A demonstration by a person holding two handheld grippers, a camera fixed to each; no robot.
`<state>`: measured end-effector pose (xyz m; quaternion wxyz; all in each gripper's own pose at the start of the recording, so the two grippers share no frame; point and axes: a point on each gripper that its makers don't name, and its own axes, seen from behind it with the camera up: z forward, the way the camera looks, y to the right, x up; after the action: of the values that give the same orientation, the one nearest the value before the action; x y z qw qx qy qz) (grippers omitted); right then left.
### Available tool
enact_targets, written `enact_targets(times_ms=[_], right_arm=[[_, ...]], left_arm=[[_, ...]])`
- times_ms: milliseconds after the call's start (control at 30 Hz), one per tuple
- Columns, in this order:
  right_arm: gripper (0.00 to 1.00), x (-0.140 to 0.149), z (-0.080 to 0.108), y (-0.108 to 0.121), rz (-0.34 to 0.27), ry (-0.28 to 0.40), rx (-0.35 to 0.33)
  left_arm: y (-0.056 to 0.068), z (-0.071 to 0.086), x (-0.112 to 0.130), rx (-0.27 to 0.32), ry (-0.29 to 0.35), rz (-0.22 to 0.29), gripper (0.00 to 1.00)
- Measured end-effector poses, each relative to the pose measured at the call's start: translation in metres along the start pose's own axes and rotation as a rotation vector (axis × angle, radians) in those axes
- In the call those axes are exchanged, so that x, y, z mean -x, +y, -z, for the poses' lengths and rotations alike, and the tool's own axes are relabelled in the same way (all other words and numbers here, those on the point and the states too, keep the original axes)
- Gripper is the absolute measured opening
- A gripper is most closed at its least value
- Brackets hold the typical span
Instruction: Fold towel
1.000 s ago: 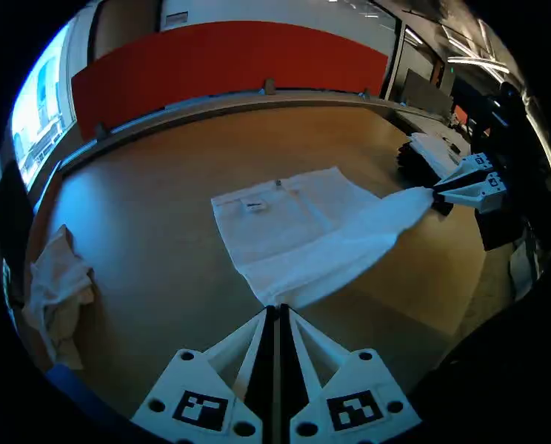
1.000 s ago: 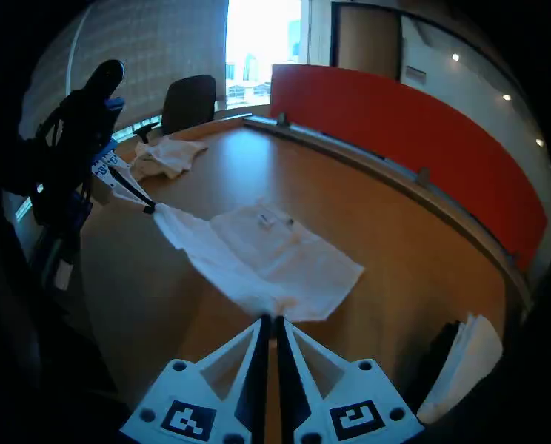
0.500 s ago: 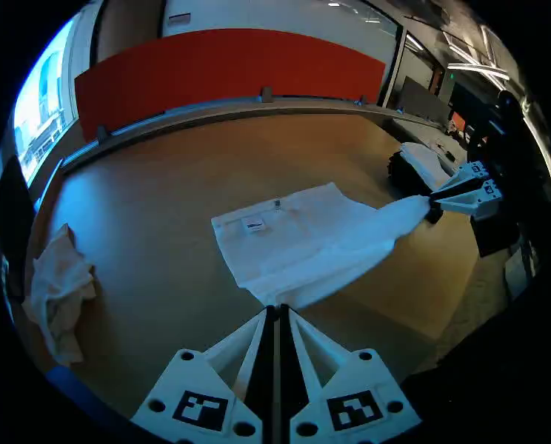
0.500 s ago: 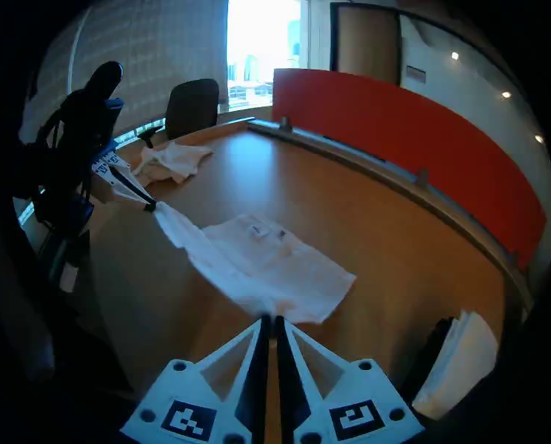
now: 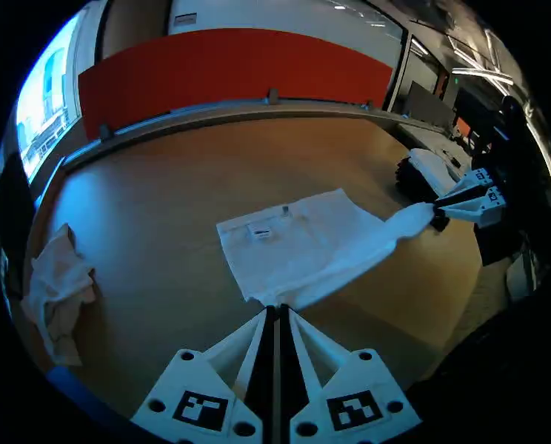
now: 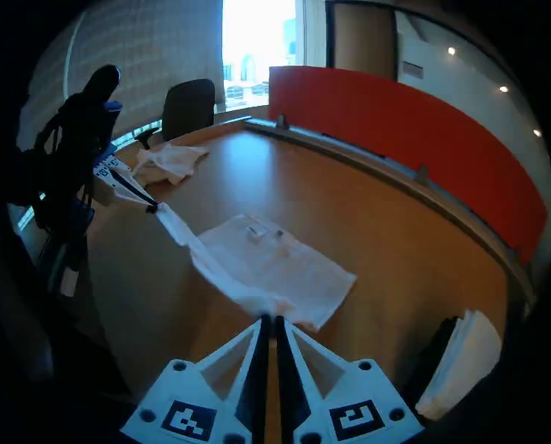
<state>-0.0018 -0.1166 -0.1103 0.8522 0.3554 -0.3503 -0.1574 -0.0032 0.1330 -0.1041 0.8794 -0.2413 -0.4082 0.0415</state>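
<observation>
Looks like the left gripper (image 5: 278, 309) and right gripper (image 6: 269, 320) each pinch a towel (image 5: 298, 240) corner, edge lifted; next I'd swing it forward onto the far edge.

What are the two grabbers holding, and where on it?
Both hold the white towel. The left gripper pinches one corner of its near edge, the right gripper the other corner; the rest lies on the table.
</observation>
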Motion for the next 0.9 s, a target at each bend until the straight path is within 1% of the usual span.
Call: enact_targets(times_ms=[200, 467, 567, 700, 900], right_arm=[[0.06, -0.002, -0.014, 0.012, -0.008, -0.01, 0.011], [0.06, -0.003, -0.038, 0.033, -0.024, -0.027, 0.035], [0.06, -0.005, -0.047, 0.041, -0.033, -0.03, 0.04], [0.06, -0.005, -0.055, 0.048, -0.045, -0.036, 0.041], [0.06, 0.001, -0.065, 0.052, -0.063, -0.054, 0.039]], left_arm=[[-0.008, -0.017, -0.015, -0.006, 0.022, 0.004, 0.05], [-0.026, -0.043, -0.037, -0.031, 0.047, -0.001, 0.04], [-0.031, -0.051, -0.044, -0.035, 0.052, -0.007, 0.05], [-0.035, -0.061, -0.047, -0.037, 0.048, -0.015, 0.05], [-0.038, -0.072, -0.046, -0.03, 0.039, -0.017, 0.05]])
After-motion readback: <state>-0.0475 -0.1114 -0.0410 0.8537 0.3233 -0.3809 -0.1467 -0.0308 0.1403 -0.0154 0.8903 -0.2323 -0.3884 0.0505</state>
